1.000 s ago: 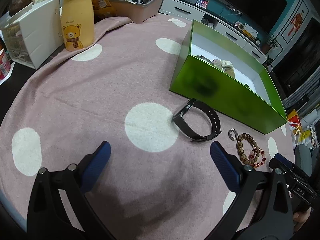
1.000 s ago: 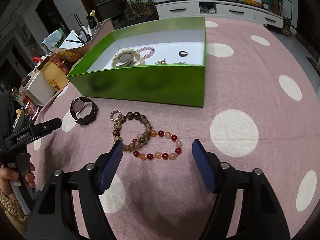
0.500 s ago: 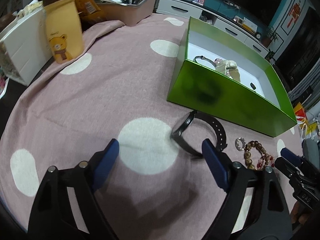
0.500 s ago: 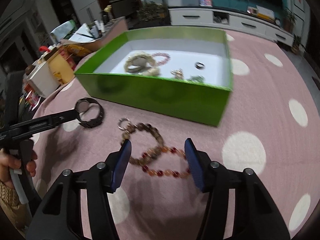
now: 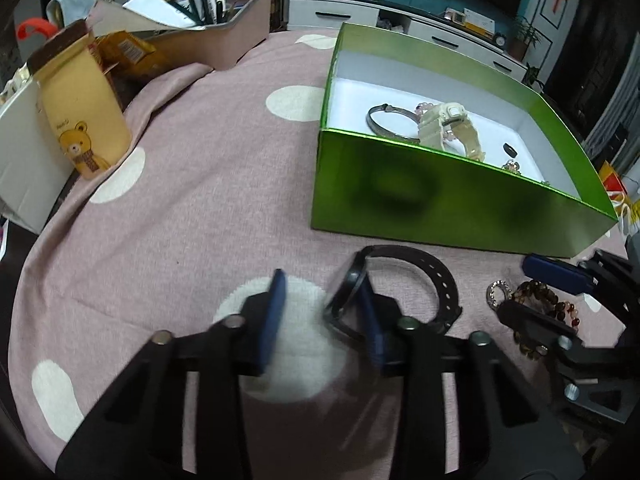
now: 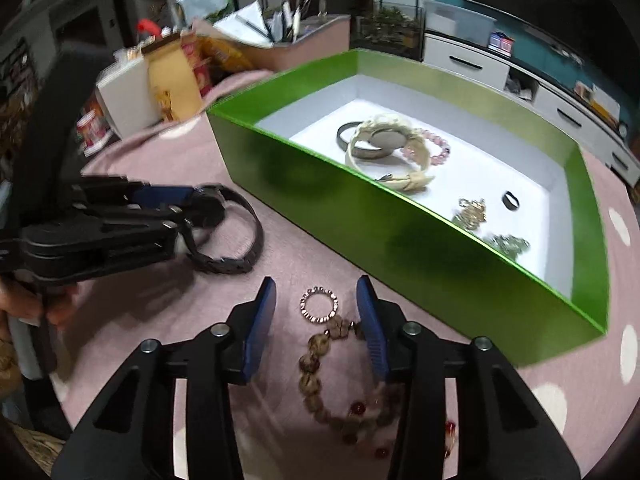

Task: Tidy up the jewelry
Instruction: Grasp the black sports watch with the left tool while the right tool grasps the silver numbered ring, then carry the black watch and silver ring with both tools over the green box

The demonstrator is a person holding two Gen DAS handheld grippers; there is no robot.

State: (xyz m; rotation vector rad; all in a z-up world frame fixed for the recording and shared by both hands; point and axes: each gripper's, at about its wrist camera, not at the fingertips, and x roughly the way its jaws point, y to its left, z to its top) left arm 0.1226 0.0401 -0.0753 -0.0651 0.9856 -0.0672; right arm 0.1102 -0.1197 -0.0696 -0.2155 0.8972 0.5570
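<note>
A black watch (image 5: 438, 276) lies on the pink dotted cloth in front of the green box (image 5: 440, 200). My left gripper (image 5: 322, 312) has its jaws closing around the watch face, which sits against the right finger (image 5: 370, 320); a gap shows at the left pad. In the right wrist view my right gripper (image 6: 317, 312) is closing too, with a small beaded ring (image 6: 319, 305) and the end of a brown bead bracelet (image 6: 314, 360) between its pads, untouched. The red bead bracelet (image 6: 360, 408) lies nearer the camera. The left gripper (image 6: 188, 212) shows at the watch (image 6: 240, 240).
The green box (image 6: 360, 220) holds a cream watch (image 6: 384, 140), a dark bangle, a pink bead bracelet, a ring and small pieces. A yellow bear pouch (image 5: 80, 120), a white box and a pen holder (image 5: 224, 40) stand at the far left. A hand (image 6: 28, 304) holds the left gripper.
The left gripper has moved right onto the black watch and its jaws have narrowed a lot. The right gripper has slid left over the small ring, rolled, and narrowed as well.
</note>
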